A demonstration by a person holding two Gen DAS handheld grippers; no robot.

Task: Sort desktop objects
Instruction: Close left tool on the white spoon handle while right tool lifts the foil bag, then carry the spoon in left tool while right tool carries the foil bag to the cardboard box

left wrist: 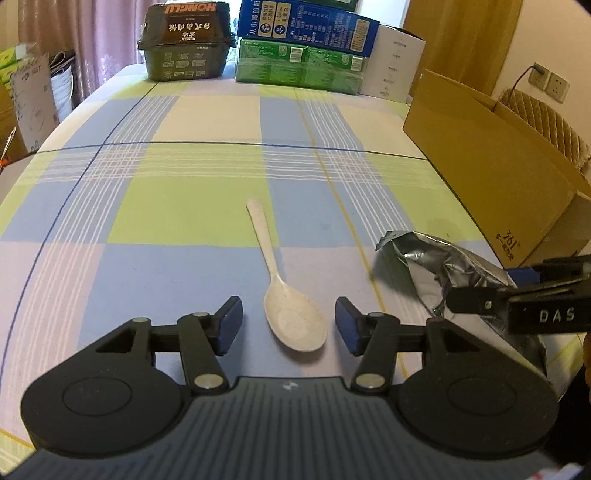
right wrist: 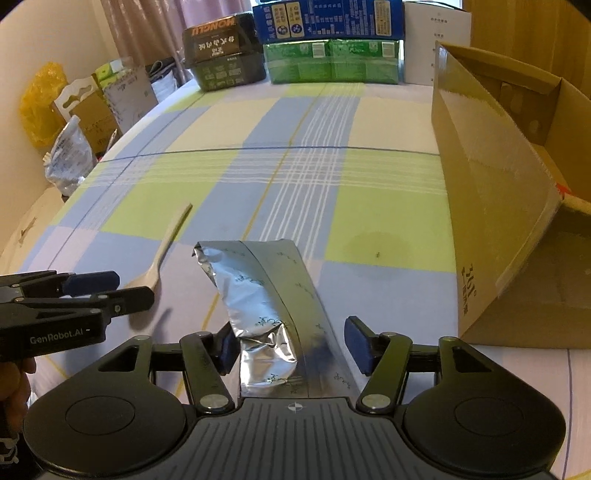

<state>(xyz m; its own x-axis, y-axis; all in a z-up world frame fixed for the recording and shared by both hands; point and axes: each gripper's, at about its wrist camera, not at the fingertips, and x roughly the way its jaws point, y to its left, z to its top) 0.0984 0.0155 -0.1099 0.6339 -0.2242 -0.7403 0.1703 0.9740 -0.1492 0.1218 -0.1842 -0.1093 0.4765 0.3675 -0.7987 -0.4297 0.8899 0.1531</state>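
Note:
A white plastic spoon (left wrist: 288,295) lies on the checked tablecloth, its bowl between the fingers of my open left gripper (left wrist: 289,325) and its handle pointing away. From the right wrist view the spoon (right wrist: 162,254) shows at the left, with the left gripper (right wrist: 110,288) over its bowl. A crumpled silver foil bag (right wrist: 269,314) lies between the spread fingers of my open right gripper (right wrist: 291,347); the left pad is close to or touching the foil. The same bag (left wrist: 443,273) appears right of the spoon, with the right gripper (left wrist: 480,295) over it.
An open cardboard box (right wrist: 498,206) stands on its side at the right of the table. At the far edge are a dark food container (left wrist: 184,48), green packs (left wrist: 299,66), a blue carton (left wrist: 306,26) and a white box (left wrist: 395,62). Bags and cartons (right wrist: 85,110) sit beyond the left edge.

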